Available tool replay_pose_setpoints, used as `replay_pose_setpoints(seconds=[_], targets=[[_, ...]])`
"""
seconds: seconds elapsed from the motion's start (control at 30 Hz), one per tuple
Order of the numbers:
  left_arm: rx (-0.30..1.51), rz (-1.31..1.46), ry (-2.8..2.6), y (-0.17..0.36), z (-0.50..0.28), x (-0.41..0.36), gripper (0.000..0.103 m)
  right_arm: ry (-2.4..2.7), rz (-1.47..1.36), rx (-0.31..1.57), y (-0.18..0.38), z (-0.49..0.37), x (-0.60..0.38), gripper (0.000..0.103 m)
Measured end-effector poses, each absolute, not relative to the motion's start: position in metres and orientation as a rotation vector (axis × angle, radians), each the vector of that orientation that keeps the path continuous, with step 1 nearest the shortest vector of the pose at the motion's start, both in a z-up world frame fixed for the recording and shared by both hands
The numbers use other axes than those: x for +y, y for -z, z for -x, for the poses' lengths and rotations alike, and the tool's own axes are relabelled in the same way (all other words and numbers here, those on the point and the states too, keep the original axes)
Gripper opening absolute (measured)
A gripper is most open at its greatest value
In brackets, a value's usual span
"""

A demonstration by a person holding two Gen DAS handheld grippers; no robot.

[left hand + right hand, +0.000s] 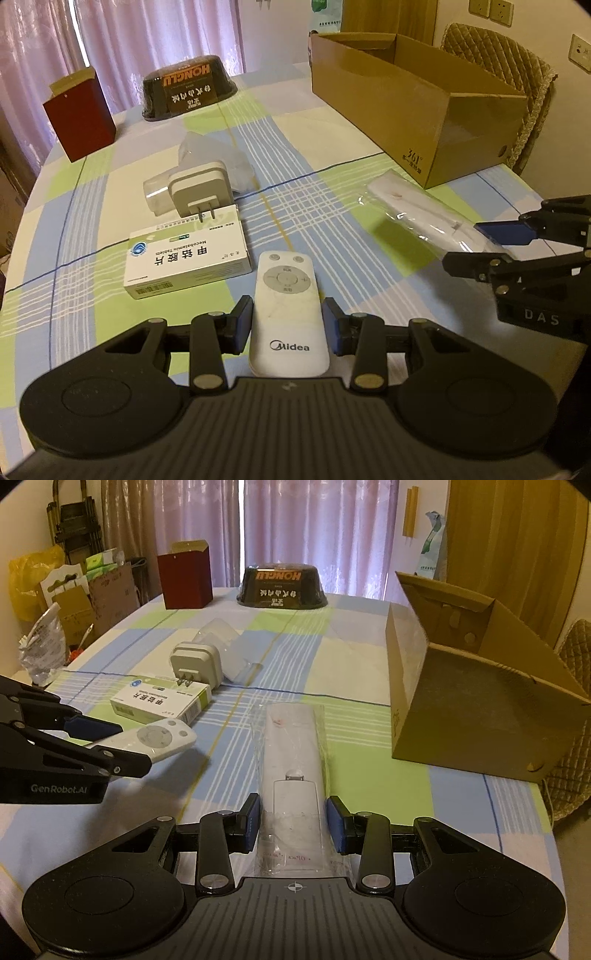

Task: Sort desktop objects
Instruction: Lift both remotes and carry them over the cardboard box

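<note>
My left gripper [288, 326] is shut on a white Midea remote [284, 280], its blue pads pressed on both sides of the lower half. In the right wrist view that remote [162, 738] hangs just above the cloth in the left gripper [127, 746], casting a shadow. Blue pads of my right gripper [294, 823] close on the near end of a white remote in a clear plastic bag [291, 731]. In the left wrist view the bagged remote [410, 206] sits between the right gripper's [465, 243] fingers. An open cardboard box [417, 110] [472, 701] stands at the right.
On the checked tablecloth [295, 192] lie a white medicine box [188, 262], a white plug adapter [201, 192] and clear plastic packaging [221, 155]. At the far end stand a dark red box [81, 118] and a black upturned bowl [188, 88]. A padded chair [517, 62] is behind the cardboard box.
</note>
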State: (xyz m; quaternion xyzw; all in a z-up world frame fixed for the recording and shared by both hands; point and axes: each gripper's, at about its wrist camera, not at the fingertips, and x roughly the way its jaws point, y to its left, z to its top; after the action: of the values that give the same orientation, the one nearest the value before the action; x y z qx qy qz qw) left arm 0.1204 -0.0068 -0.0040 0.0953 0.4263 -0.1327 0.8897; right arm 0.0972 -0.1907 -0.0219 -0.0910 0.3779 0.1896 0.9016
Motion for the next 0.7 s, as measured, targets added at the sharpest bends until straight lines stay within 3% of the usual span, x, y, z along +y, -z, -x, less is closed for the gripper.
replay_pose_setpoints(seconds=[0.7], targets=[[0.802, -0.199, 0.312, -0.038, -0.083, -0.028, 0.035, -0.341, 0.157, 0.715, -0.006, -0.061, -0.210, 0.037]])
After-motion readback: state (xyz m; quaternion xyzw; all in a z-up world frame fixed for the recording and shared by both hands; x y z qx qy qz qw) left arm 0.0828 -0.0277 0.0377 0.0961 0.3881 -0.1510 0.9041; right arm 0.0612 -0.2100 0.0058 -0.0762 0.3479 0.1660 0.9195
